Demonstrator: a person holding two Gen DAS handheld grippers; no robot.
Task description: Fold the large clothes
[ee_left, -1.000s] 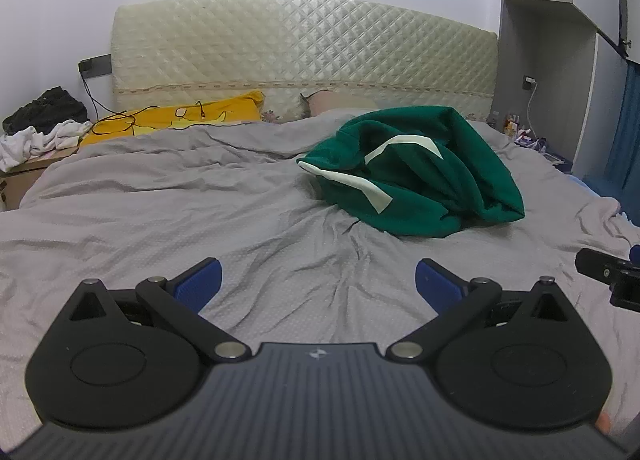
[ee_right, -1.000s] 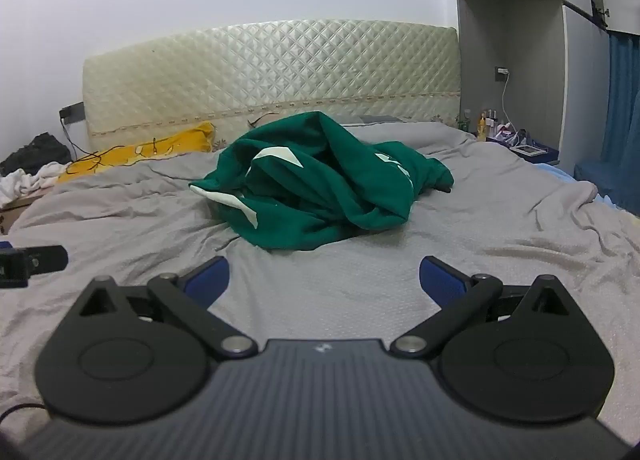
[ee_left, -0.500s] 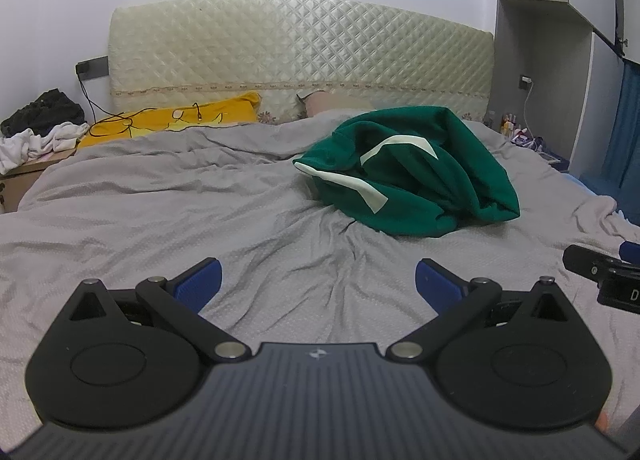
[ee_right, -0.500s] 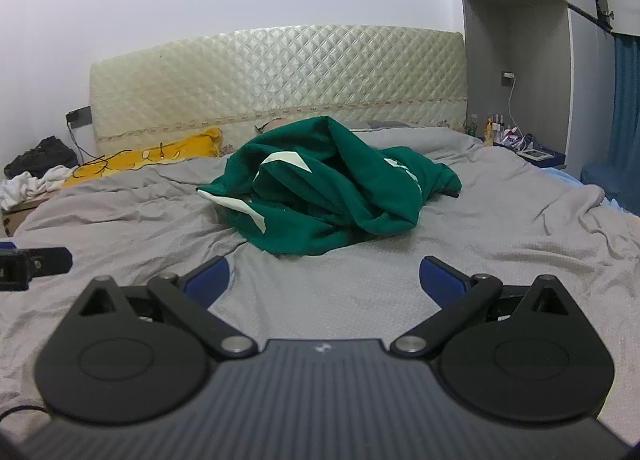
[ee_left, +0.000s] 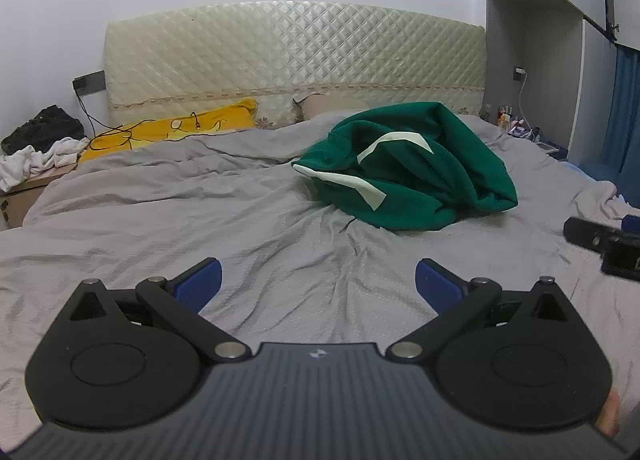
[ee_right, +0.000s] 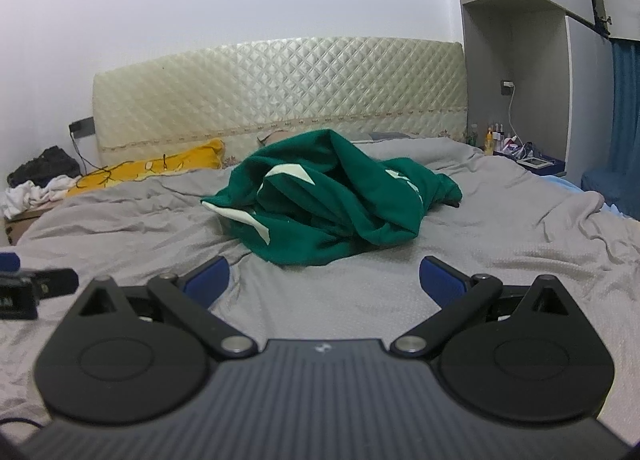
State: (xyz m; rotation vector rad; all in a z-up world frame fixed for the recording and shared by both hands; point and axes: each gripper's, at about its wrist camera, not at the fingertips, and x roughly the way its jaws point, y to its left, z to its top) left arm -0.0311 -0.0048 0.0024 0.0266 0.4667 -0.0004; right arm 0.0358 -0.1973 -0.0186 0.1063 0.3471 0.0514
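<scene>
A dark green garment (ee_left: 412,172) with pale stripes lies crumpled in a heap on the grey bedsheet (ee_left: 200,220), right of centre in the left wrist view. The same green garment (ee_right: 336,204) is centred ahead in the right wrist view. My left gripper (ee_left: 318,280) is open above bare sheet, short of the heap and to its left. My right gripper (ee_right: 324,278) is open too, just in front of the heap's near edge, holding nothing. Each gripper shows at the other view's edge: the right gripper (ee_left: 600,240), the left gripper (ee_right: 28,284).
A quilted cream headboard (ee_left: 296,60) backs the bed. A yellow pillow (ee_left: 172,132) with a black cable lies far left. Clothes are piled on a box (ee_left: 32,152) at the left. A nightstand with bottles (ee_right: 516,152) and blue curtain (ee_right: 624,120) stand right.
Both grippers have crept forward toward the green garment, which looks slightly larger and lower in both views. Both stay open; the garment has not moved.
</scene>
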